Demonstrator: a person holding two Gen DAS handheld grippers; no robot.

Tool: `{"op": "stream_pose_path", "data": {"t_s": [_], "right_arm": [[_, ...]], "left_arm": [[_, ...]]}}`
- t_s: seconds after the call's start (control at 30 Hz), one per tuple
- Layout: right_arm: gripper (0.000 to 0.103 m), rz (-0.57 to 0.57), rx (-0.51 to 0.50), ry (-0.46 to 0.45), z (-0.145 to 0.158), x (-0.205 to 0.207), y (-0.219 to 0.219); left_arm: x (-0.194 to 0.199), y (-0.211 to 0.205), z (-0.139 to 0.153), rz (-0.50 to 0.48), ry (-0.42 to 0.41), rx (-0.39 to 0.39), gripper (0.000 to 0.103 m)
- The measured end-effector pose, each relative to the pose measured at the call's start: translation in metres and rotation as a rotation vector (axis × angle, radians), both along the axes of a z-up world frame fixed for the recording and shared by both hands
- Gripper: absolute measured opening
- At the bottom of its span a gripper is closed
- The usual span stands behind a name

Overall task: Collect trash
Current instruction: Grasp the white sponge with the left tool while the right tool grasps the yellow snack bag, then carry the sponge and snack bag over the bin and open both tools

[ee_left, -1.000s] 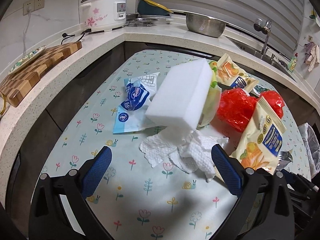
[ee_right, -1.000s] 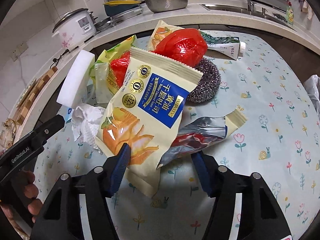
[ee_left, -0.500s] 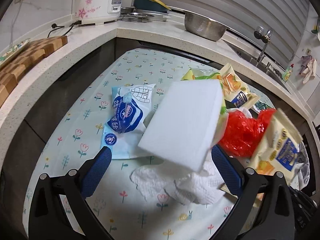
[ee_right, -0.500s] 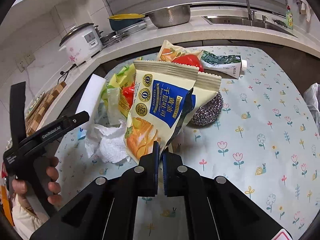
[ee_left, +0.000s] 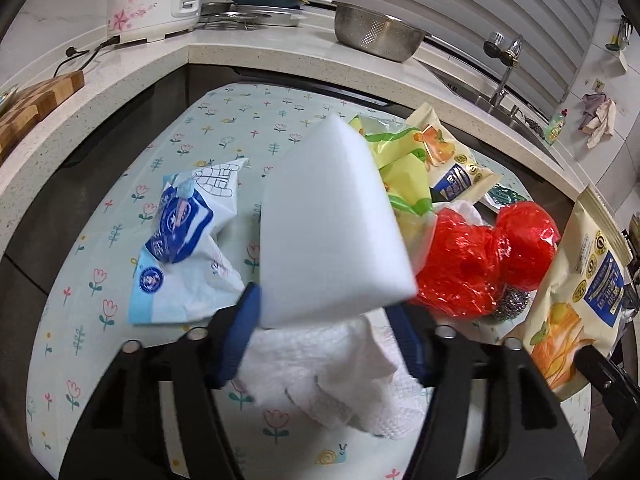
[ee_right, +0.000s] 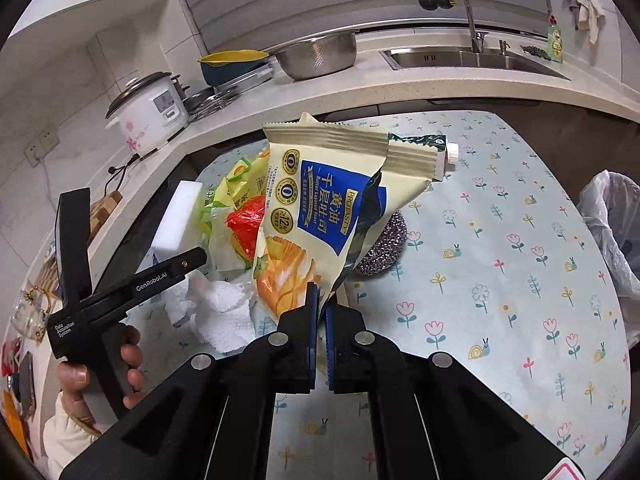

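Observation:
My left gripper point(ee_left: 326, 312) is shut on a white sponge block point(ee_left: 332, 224) and holds it over a crumpled white paper towel point(ee_left: 340, 376). My right gripper point(ee_right: 319, 308) is shut on a cream toast snack bag point(ee_right: 320, 208) and holds it upright above the table; the bag also shows in the left wrist view point(ee_left: 576, 292). On the flowered tablecloth lie a blue and white wrapper point(ee_left: 184, 240), red plastic wrap point(ee_left: 480, 260), yellow-green packaging point(ee_left: 404, 172), another snack bag point(ee_left: 452, 164), a steel scourer point(ee_right: 380, 248) and a tube point(ee_right: 436, 152).
A clear plastic bag point(ee_right: 612, 220) hangs off the table's right edge. The counter behind holds a rice cooker point(ee_left: 156, 0), a steel colander point(ee_left: 376, 32), a cutting board point(ee_left: 32, 100) and a sink with faucet point(ee_right: 468, 56). The person's hand holds the left gripper's handle point(ee_right: 100, 308).
My left gripper has closed on the white sponge block. My right gripper, shut since half a second ago, has lifted the toast snack bag higher off the pile.

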State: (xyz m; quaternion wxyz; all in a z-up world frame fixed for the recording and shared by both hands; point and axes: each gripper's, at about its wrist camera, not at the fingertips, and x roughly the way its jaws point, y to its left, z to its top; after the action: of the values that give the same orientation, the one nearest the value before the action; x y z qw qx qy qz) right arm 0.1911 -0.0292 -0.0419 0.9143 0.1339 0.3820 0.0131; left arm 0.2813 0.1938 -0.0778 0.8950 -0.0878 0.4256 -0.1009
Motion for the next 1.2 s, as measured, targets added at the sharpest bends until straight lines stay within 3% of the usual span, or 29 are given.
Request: {"op": "stream_pose_path", "data": {"t_s": [0.2, 0.63, 1.2], "right_arm": [[0.004, -0.013, 0.000, -0.020, 0.007, -0.009, -0.005], [0.004, -0.061, 0.011, -0.094, 0.032, -0.035, -0.035], [0.004, -0.157, 0.066, -0.183, 0.050, -0.095, -0.101]], "left_arm": [[-0.013, -0.006, 0.012, -0.003, -0.028, -0.005, 0.044], [-0.058, -0.040, 0.051, -0.073, -0.102, -0.026, 0.044], [-0.115, -0.140, 0.084, -0.233, -0.154, 0.005, 0.044]]}}
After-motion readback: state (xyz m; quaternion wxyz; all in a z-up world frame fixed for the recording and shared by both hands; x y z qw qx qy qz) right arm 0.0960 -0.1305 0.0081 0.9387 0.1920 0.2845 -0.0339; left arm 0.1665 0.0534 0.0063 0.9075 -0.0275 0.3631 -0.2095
